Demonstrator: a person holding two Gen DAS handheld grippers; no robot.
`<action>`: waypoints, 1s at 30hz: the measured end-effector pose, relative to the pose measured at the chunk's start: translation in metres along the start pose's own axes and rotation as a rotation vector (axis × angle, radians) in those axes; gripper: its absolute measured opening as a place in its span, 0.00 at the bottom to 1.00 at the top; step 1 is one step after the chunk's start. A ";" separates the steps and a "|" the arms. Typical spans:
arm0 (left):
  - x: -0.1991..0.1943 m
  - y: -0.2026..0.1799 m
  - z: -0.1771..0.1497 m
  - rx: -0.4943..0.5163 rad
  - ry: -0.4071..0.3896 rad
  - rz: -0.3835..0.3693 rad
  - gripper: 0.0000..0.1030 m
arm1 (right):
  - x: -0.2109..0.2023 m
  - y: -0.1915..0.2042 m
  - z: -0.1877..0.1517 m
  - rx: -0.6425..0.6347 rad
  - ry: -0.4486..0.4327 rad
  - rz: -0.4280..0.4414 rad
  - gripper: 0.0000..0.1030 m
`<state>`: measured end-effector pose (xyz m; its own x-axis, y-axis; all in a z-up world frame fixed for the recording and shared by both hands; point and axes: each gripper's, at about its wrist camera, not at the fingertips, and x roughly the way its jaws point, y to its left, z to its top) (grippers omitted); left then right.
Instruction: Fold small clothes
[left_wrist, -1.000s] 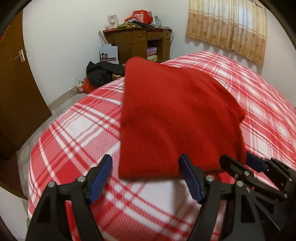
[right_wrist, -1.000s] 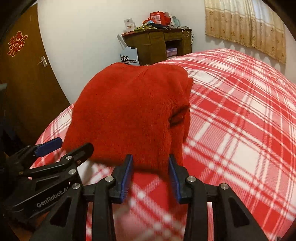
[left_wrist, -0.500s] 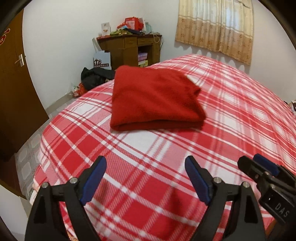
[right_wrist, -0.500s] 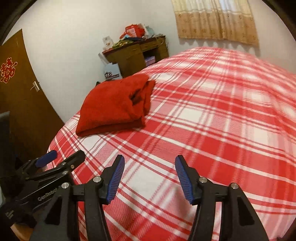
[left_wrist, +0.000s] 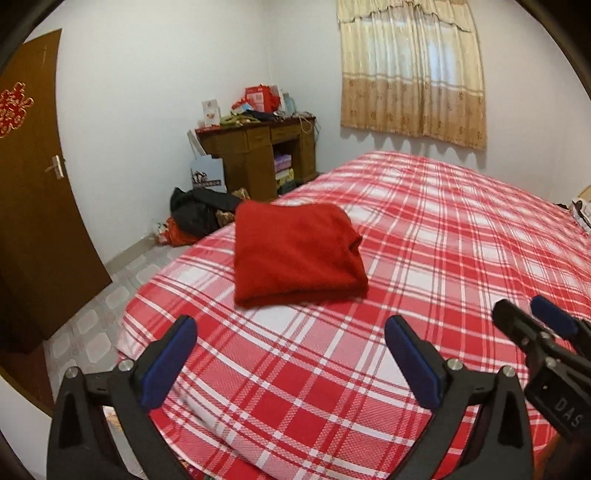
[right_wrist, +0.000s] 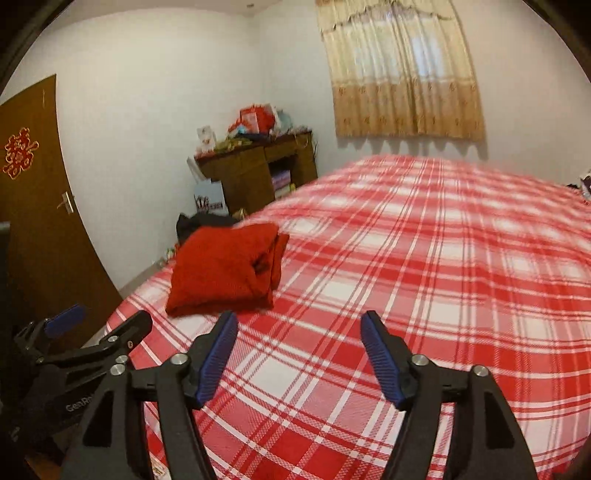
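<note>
A folded red knit garment (left_wrist: 295, 254) lies on the red-and-white plaid bed (left_wrist: 443, 258), near its left corner. It also shows in the right wrist view (right_wrist: 225, 269). My left gripper (left_wrist: 291, 347) is open and empty, held back from the garment above the bed's near edge. My right gripper (right_wrist: 299, 343) is open and empty, also drawn back from the garment. The right gripper shows at the right edge of the left wrist view (left_wrist: 535, 328). The left gripper shows at the left of the right wrist view (right_wrist: 99, 325).
A wooden desk (left_wrist: 258, 158) with clutter on top stands by the far wall. A dark pile of clothes (left_wrist: 195, 218) lies on the floor beside the bed. A brown door (left_wrist: 33, 206) is at the left. A curtained window (left_wrist: 410, 70) is behind the bed.
Both grippers have let go of the red garment and pulled back and up from it. The garment now lies folded on the bed, farther from both cameras.
</note>
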<state>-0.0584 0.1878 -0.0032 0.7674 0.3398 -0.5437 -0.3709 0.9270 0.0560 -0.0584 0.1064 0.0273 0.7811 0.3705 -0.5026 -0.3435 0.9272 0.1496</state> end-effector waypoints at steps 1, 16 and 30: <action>-0.006 0.000 0.003 0.002 -0.017 0.011 1.00 | -0.010 0.001 0.004 0.004 -0.031 -0.003 0.74; -0.051 -0.003 0.016 -0.024 -0.151 -0.002 1.00 | -0.064 0.000 0.019 0.047 -0.206 -0.072 0.83; -0.052 -0.002 0.015 -0.022 -0.147 0.007 1.00 | -0.064 -0.003 0.015 0.069 -0.194 -0.079 0.83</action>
<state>-0.0894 0.1703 0.0378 0.8326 0.3670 -0.4148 -0.3863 0.9215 0.0400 -0.0996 0.0806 0.0722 0.8923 0.2940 -0.3426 -0.2458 0.9529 0.1775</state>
